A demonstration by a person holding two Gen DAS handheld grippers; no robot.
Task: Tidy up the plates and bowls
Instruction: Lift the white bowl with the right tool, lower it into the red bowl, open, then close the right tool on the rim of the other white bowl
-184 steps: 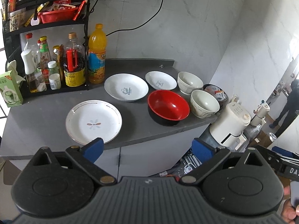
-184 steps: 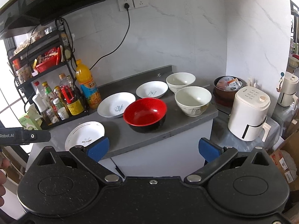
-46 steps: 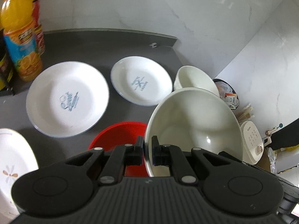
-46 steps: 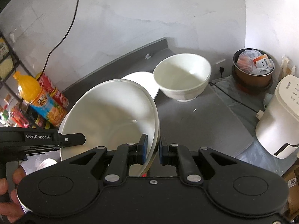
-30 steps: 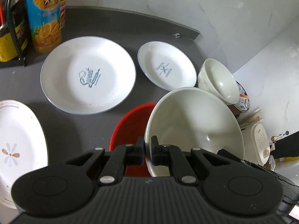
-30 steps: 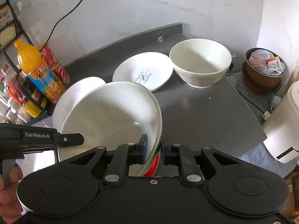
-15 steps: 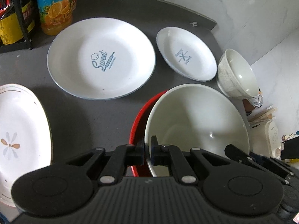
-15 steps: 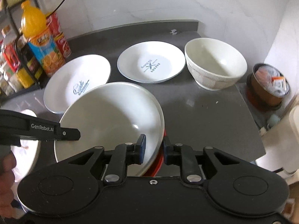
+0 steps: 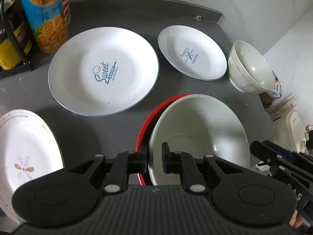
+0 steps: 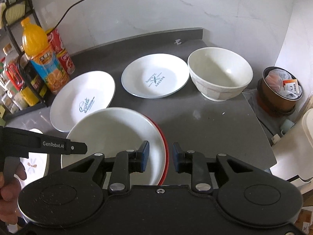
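White bowl (image 9: 197, 129) nested in red bowl (image 9: 145, 121) on counter (image 10: 205, 121), left tongs (image 9: 154, 159) and right tongs (image 10: 160, 157) parted, straddling its rim.

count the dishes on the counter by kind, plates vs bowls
Plates: 3, namely the Sweet plate, the Bakery plate and the flower plate.
Bowls: 3, namely the white bowl nested in the red bowl, and the patterned bowl.
Total: 6 dishes.

White bowl (image 10: 109, 135) nested in red bowl (image 10: 165, 146), right tool (image 10: 160, 157) parted astride both rims.
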